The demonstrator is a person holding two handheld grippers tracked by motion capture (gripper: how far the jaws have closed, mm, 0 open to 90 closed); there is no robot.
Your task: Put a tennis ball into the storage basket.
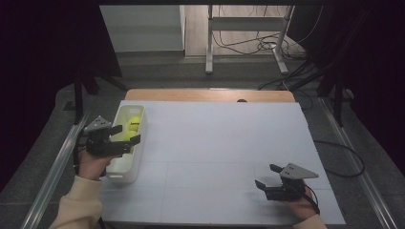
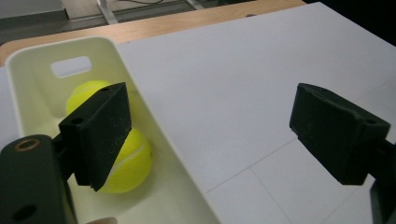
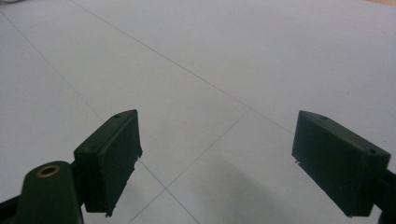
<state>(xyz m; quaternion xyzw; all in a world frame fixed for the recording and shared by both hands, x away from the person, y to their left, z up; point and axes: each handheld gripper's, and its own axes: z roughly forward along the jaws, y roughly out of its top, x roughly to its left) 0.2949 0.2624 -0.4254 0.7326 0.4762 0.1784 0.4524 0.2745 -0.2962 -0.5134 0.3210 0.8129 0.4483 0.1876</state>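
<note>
The left gripper (image 1: 128, 135) is held over the near half of the white bin (image 1: 136, 162), its jaws spread wide and nothing between them. In the left gripper view one jaw hangs above the bin's inside and the other above the white table (image 2: 243, 84) just outside the bin's long wall (image 2: 154, 126) (the wall runs between the two jaws).

Two yellow tennis balls lie inside the bin, touching or nearly touching each other: the near ball (image 2: 128, 163) sits below the jaw, partly hidden by it, and the far ball (image 2: 86, 93) lies toward the bin's end wall with the handle slot (image 2: 71, 66).

The right gripper (image 1: 267, 176) rests well apart from the bin, near the table's front right corner, jaws likewise released and empty over bare table.
</note>
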